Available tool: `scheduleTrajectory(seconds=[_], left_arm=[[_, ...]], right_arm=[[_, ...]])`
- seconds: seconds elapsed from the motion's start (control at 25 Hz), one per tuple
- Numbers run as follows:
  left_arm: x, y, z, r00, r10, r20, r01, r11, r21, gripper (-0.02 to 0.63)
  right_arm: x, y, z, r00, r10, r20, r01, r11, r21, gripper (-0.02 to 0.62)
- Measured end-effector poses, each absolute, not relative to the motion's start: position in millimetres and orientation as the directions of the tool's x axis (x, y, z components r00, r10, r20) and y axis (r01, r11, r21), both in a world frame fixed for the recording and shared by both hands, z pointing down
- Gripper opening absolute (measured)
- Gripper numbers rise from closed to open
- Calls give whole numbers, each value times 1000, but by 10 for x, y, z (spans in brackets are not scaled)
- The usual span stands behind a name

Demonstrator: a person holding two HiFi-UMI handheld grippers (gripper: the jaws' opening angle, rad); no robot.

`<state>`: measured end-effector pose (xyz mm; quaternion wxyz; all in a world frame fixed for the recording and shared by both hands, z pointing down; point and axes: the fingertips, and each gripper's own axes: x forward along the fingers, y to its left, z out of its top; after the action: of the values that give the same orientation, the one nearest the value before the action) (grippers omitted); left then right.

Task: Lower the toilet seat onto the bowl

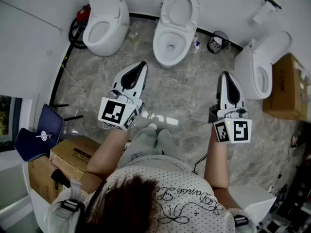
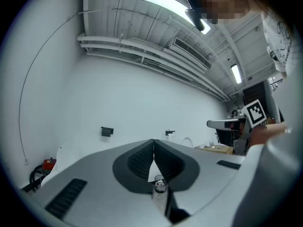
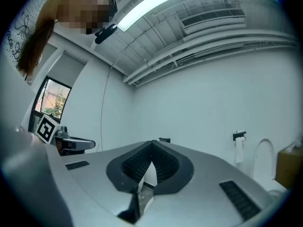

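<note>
In the head view three white toilets stand along the far wall. The middle toilet (image 1: 167,45) has its seat (image 1: 181,9) raised against the wall, leaving the bowl uncovered. My left gripper (image 1: 142,64) is held over the floor in front of it and to the left, jaws shut with nothing between them. My right gripper (image 1: 225,74) hovers to the right, between the middle toilet and the right toilet (image 1: 257,69), also shut and empty. Neither touches the seat. Both gripper views face the white wall, and each shows the dark pads of its own gripper pressed together: the left gripper (image 2: 154,143) and the right gripper (image 3: 152,143).
The left toilet (image 1: 104,25) has a red object (image 1: 83,13) beside it. Cardboard boxes stand at the lower left (image 1: 73,154) and at the right (image 1: 286,86). A blue seat (image 1: 39,135) is at the left. A small bottle (image 1: 197,45) and a black container (image 1: 217,42) sit by the wall.
</note>
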<state>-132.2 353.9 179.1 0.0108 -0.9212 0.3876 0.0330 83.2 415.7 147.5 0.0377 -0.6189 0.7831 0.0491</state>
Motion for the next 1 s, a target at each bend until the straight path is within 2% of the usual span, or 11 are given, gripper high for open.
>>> scheduleTrajectory(seconds=[0.48, 0.52, 0.6, 0.72, 0.8, 1.0], left_arm=[[-1130, 3553, 1793, 663, -747, -50, -748, -664, 6, 11], [-1125, 3526, 1806, 658, -752, -40, -752, -659, 10, 38], [-1074, 3501, 1838, 657, -754, -21, -753, -657, 22, 116], [-965, 3489, 1852, 645, -764, -13, -763, -645, 42, 206], [-938, 3472, 1834, 622, -783, -18, -782, -622, 46, 290], [-924, 3407, 1779, 585, -810, -36, -810, -586, 15, 340]], right_arm=[[1006, 4188, 1573, -262, -957, -124, -959, 273, -82, 16], [1004, 4161, 1588, -268, -956, -117, -957, 278, -82, 72], [1026, 4121, 1619, -287, -952, -104, -950, 297, -94, 263], [1136, 4095, 1607, -293, -949, -114, -948, 304, -91, 327], [1173, 4062, 1585, -302, -947, -114, -948, 311, -69, 387], [1156, 3915, 1512, -348, -927, -138, -933, 358, -48, 463]])
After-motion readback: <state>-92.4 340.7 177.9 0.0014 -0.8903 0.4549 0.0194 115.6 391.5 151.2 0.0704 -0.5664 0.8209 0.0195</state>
